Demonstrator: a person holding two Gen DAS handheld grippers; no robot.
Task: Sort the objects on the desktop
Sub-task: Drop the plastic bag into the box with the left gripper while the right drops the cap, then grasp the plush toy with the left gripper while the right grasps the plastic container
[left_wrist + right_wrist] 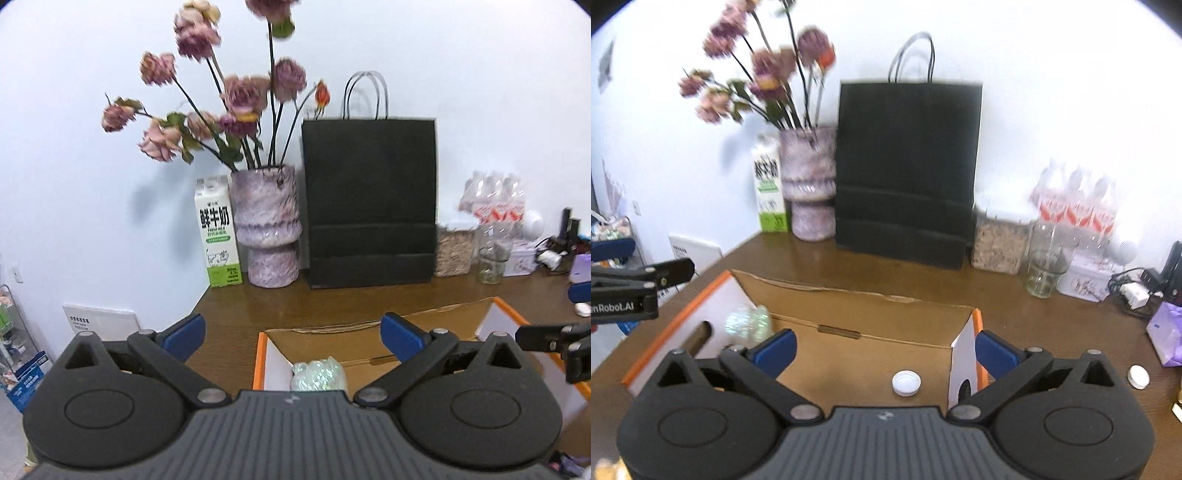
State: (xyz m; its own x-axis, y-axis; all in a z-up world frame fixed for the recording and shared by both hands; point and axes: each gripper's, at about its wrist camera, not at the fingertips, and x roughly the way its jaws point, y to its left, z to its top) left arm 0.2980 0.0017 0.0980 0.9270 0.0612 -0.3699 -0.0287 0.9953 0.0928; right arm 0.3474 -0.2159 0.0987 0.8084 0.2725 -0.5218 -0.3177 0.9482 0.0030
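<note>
An open cardboard box [849,295] with orange edges lies on the brown desk. Inside it are a crumpled shiny wrap [748,323] at its left end and a white bottle cap [906,383] on its floor. In the left wrist view the same wrap [319,374] shows just beyond my left gripper [293,334], which is open and holds nothing. My right gripper [884,350] also stands open above the box, empty. Part of the right gripper [554,339] shows at the right edge of the left wrist view. A small white round lid [1138,376] lies on the desk right of the box.
Along the wall stand a milk carton [218,232], a purple vase [267,225] of dried flowers, a black paper bag [369,199], a jar of flakes [997,240], a glass [1045,266], packed bottles [1078,199] and a white tin [1086,277]. Cables and a purple pack [1167,332] lie at the right.
</note>
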